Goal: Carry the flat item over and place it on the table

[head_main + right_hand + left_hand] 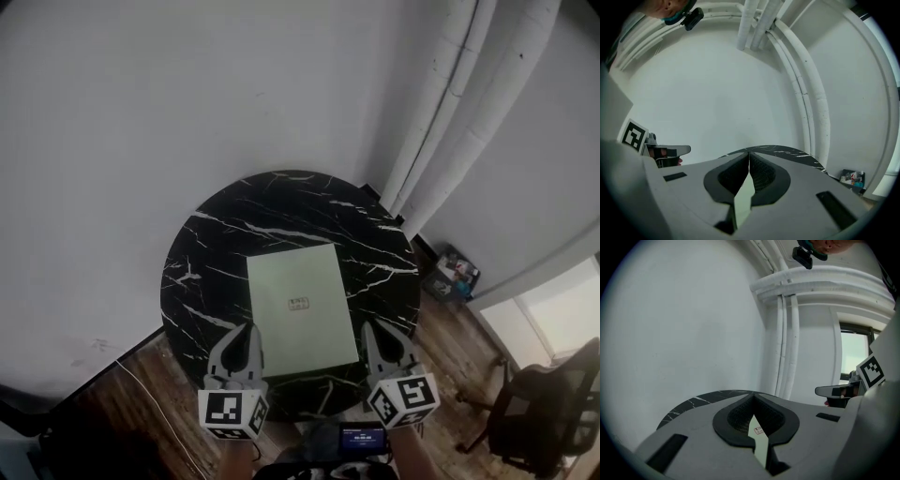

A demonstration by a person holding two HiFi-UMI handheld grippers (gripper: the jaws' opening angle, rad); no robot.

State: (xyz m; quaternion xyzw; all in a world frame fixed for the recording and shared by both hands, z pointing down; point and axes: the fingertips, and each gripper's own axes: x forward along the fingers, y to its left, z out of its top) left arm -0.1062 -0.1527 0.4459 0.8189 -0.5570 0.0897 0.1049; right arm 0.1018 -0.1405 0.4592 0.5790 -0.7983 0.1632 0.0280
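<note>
Jaws of your left gripper (251, 336) are pinched shut on the near left edge of the pale green flat item (295, 272), and the left gripper view shows that thin edge caught between the dark pads (740, 419). Between your two grippers the flat item lies level, framed in the head view by the round black marble table (206, 253), with a small label (298, 303) near its middle. Your right gripper (368, 334) is clamped the same way on the near right edge.
</note>
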